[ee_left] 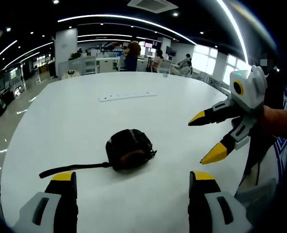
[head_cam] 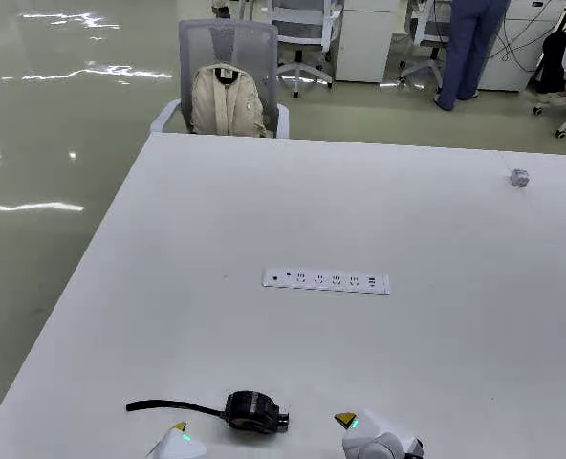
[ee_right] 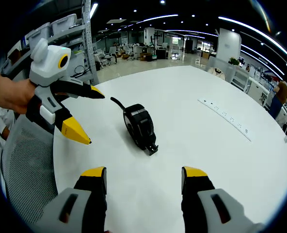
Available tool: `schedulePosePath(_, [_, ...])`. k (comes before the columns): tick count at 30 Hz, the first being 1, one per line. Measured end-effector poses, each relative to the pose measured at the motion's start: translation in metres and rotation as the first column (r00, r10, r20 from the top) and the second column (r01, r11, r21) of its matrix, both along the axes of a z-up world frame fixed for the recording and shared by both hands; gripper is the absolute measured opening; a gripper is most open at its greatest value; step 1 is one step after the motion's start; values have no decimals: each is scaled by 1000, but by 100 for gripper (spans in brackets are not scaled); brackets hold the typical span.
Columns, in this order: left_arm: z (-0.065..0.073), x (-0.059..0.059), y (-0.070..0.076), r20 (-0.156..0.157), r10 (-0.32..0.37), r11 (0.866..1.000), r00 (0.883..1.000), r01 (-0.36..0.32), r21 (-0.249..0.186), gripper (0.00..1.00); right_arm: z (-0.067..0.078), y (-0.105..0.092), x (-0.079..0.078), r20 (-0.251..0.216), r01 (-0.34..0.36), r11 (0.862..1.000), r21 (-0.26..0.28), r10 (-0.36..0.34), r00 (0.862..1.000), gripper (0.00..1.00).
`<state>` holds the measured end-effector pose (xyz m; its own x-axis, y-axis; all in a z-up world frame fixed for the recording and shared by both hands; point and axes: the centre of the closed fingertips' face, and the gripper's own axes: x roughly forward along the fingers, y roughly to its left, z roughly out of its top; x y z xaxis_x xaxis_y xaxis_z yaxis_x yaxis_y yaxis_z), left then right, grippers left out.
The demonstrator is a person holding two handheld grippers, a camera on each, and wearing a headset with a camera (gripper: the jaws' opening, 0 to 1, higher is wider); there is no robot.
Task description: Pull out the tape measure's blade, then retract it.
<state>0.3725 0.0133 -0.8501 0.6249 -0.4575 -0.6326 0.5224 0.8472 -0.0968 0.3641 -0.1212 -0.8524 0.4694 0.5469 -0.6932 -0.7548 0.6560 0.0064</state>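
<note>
Black tape measure [head_cam: 254,411] sits near the near edge of the white tabletop [head_cam: 359,191]. Its strap [head_cam: 168,406] trails toward the left edge, and the blade hook [ee_right: 151,148] sits at the case mouth. Left gripper [ee_left: 131,177] points at it from just short, jaws spread wide, holding nothing. Right gripper [ee_right: 144,171] is alongside, jaws also apart and empty. Power strip [head_cam: 326,280] lies mid-tabletop, well apart.

Head view, bottom edge: left gripper [head_cam: 177,440] and right gripper [head_cam: 374,438] cut off, tips alone inside frame. Top right: person [head_cam: 467,48] cropped above waist. Upper right: grey object [head_cam: 519,177] too small to identify.
</note>
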Motion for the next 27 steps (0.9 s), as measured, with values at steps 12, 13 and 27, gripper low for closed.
schedulePosePath(12, [10, -15, 5, 10, -37, 999, 999, 37, 2, 97, 16, -13, -20, -3, 71, 997, 32, -71, 997, 69])
schedulePosePath(13, [10, -16, 6, 9, -38, 999, 999, 38, 5, 98, 16, -15, -21, -4, 78, 996, 33, -78, 997, 70])
schedulePosePath(27, [14, -29, 15, 0, -70, 997, 998, 70, 39, 100, 26, -31, -35, -4, 133, 991, 30, -133, 991, 78])
